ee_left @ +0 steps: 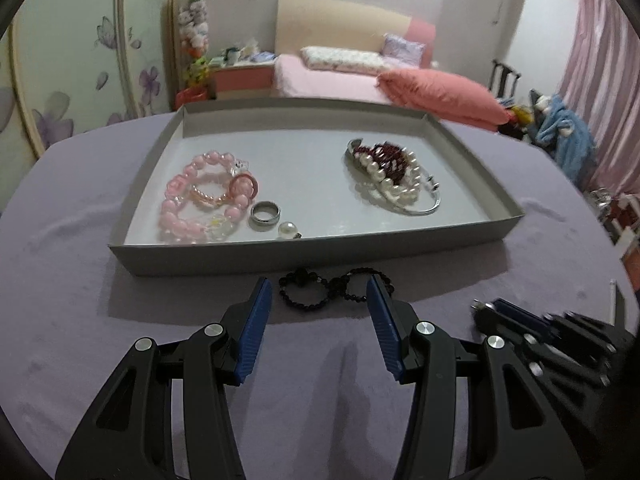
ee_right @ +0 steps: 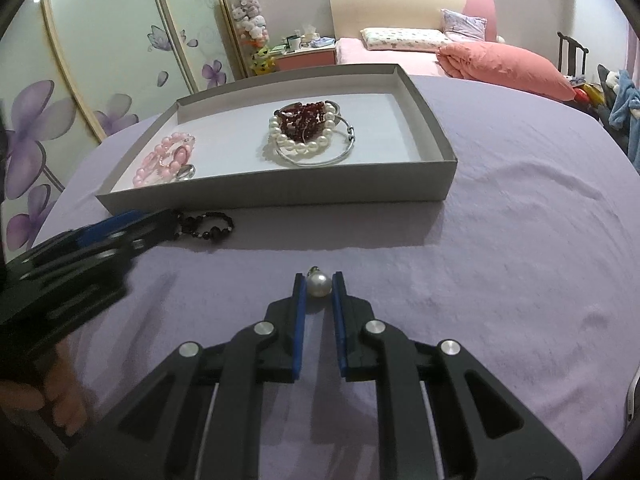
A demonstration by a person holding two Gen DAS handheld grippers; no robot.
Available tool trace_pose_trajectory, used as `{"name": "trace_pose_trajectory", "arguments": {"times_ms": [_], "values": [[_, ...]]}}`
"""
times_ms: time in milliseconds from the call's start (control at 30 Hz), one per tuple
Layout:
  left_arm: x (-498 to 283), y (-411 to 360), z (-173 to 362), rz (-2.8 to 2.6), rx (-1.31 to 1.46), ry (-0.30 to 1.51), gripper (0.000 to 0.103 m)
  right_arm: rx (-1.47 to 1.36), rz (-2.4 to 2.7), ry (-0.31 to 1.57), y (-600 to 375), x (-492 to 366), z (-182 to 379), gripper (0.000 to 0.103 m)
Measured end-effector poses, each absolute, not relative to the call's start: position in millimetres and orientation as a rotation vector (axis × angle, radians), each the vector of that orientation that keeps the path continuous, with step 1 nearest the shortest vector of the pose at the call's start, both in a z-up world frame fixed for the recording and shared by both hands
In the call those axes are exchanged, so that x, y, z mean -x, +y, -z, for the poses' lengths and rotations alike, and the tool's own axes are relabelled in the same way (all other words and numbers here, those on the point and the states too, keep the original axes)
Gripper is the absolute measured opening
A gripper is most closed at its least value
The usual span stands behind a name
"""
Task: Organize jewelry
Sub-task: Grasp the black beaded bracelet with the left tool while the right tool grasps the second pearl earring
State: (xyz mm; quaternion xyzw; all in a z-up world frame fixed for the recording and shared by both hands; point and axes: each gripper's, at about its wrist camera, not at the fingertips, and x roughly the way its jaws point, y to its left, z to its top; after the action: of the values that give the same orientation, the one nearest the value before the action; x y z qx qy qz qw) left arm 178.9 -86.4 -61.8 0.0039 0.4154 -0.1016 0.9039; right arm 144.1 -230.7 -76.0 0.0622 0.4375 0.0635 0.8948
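Open room: a strip of bare purple cloth is seen between the tray's near wall and the grippers; a wider bare stretch lies to the right of the tray.
Edges: the grey tray is set with its long near wall facing both grippers; the table edge curves away on either side.
Surface: a black bead bracelet lies on the cloth just outside the near wall.
Room: a pink bed, pink curtain and flower-painted wardrobe doors are seen behind the table.
Tray, left part: pink bead bracelets, a silver ring and a pearl earring are grouped near the front wall.
Tray, right part: a white pearl bracelet, dark red beads and a silver bangle are piled together.
Left gripper: jaws spread wide, the black bracelet lying just ahead between the tips.
Right gripper: jaws drawn in on a loose pearl on the cloth, well apart from the tray.
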Motion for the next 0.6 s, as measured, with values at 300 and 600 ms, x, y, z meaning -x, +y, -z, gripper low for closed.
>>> {"name": "trace_pose_trajectory", "arguments": {"times_ms": [300,600], "values": [[-181,-80,75,0.133,-0.055,0.896,0.016,-0.138,-0.145,0.904,-231,-141,75,0.014],[-151,-24,74,0.163,-0.049,0.895,0.016,-0.132,-0.169,0.906,-224,-137,75,0.014]]}}
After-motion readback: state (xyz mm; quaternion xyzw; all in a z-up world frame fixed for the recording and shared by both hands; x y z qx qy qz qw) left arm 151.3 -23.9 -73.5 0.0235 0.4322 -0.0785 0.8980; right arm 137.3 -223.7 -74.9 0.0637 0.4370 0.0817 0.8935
